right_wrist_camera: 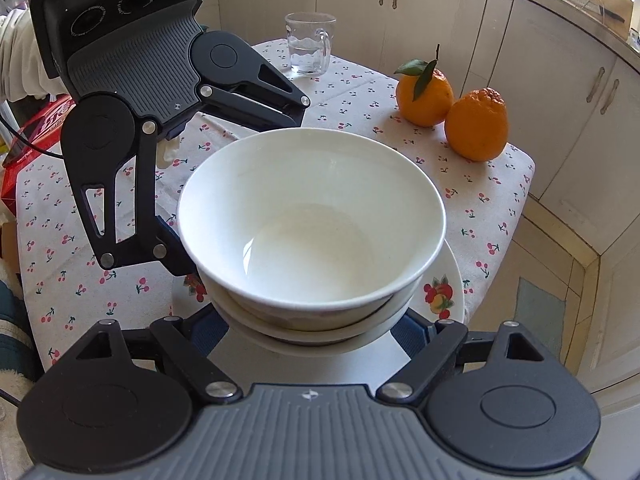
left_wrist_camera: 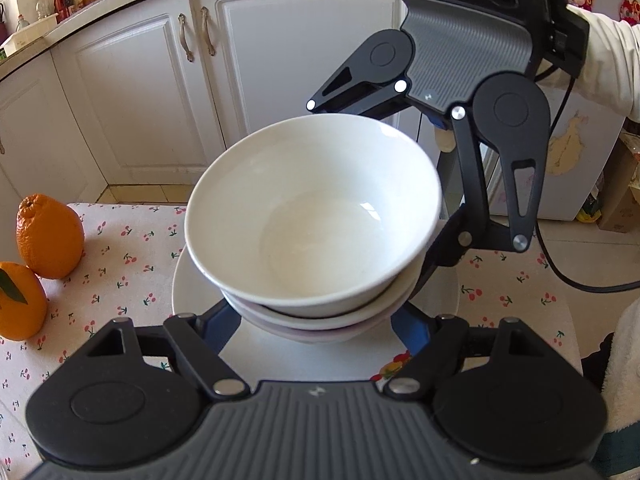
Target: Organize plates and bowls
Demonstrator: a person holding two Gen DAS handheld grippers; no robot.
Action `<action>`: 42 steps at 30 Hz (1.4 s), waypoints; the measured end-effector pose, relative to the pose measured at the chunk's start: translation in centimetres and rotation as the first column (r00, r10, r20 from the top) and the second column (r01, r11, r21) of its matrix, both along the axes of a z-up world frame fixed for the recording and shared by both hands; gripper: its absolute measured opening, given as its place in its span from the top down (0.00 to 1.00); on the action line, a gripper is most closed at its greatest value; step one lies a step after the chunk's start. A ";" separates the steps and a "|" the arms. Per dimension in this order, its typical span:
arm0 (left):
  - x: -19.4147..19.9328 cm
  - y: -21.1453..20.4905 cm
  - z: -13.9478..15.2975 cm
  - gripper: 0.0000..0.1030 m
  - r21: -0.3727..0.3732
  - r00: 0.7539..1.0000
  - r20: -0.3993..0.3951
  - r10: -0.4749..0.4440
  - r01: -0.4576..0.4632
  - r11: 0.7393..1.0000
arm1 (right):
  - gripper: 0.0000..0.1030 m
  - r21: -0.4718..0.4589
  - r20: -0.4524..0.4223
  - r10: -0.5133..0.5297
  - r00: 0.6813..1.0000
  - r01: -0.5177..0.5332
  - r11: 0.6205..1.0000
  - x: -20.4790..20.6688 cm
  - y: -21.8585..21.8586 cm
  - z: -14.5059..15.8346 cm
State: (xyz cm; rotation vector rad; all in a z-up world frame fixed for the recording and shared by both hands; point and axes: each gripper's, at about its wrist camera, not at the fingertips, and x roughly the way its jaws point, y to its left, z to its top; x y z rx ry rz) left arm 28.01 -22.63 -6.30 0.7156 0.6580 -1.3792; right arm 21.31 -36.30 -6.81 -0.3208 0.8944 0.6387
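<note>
Nested glossy white ceramic bowls (left_wrist_camera: pixel 314 216) on a fruit-patterned white plate (right_wrist_camera: pixel 448 296): heavy, slippery, fragile. Both grippers' fingers (left_wrist_camera: pixel 412 336) clasp the stack's lower sides from opposite sides; best held low.

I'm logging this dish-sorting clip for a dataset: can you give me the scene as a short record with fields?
surface: table with cherry-print cloth
stack: white bowls nested, standing on a fruit-patterned plate
left gripper: around the stack's base from one side; contact hidden
right gripper: around the base from the opposite side; contact hidden
grip: cannot tell whether either gripper presses on the bowls
other items: two oranges, glass mug
background: white cabinets
</note>
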 end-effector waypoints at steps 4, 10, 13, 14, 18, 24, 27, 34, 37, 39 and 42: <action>0.0 0.1 0.0 0.21 -0.001 1.000 0.005 -0.003 0.003 1.000 | 0.13 0.007 -0.005 -0.003 1.000 0.003 1.000 0.3 -0.1 -0.1; -0.3 0.1 0.0 0.20 0.002 1.000 0.022 -0.004 0.004 1.000 | 0.12 -0.003 -0.002 0.000 1.000 0.000 1.000 0.1 0.0 0.0; -0.4 0.1 -0.1 0.20 -0.002 1.000 0.026 0.000 0.000 1.000 | 0.12 -0.008 0.001 -0.004 1.000 0.004 1.000 -0.1 0.1 0.0; -0.5 0.2 -0.1 0.20 -0.003 1.000 0.027 0.004 -0.004 1.000 | 0.12 -0.009 0.001 -0.006 1.000 0.006 1.000 -0.1 0.1 0.0; -0.7 0.7 -0.1 0.13 -0.013 0.999 0.034 0.030 -0.029 0.999 | 0.10 -0.014 0.006 -0.018 1.000 0.018 1.000 -0.1 0.2 0.0; -1.9 1.9 0.2 0.07 -0.011 0.993 0.076 0.085 -0.085 0.996 | 0.00 -0.014 0.028 -0.059 0.998 0.059 0.998 -1.0 0.2 0.5; -2.9 2.8 0.8 0.07 -0.028 0.987 0.101 0.122 -0.120 0.992 | 0.00 -0.036 0.047 -0.077 0.996 0.079 0.996 -2.2 0.6 1.1; -6.3 5.9 2.7 0.03 -0.144 0.930 0.156 0.333 -0.312 0.939 | 0.00 -0.069 0.135 -0.215 0.967 0.226 0.972 -6.3 1.7 3.2; -8.5 7.0 2.7 0.01 -0.211 0.861 0.202 0.467 -0.427 0.879 | 0.00 -0.063 0.154 -0.337 0.929 0.349 0.935 -8.2 2.3 3.5; -10.3 7.8 2.5 0.01 -0.259 0.804 0.209 0.556 -0.503 0.825 | 0.00 -0.030 0.154 -0.443 0.883 0.453 0.891 -9.6 2.4 3.1; -12.3 8.9 2.3 0.01 -0.300 0.754 0.132 0.644 -0.588 0.751 | 0.00 -0.010 0.165 -0.606 0.778 0.616 0.788 -11.7 3.0 2.1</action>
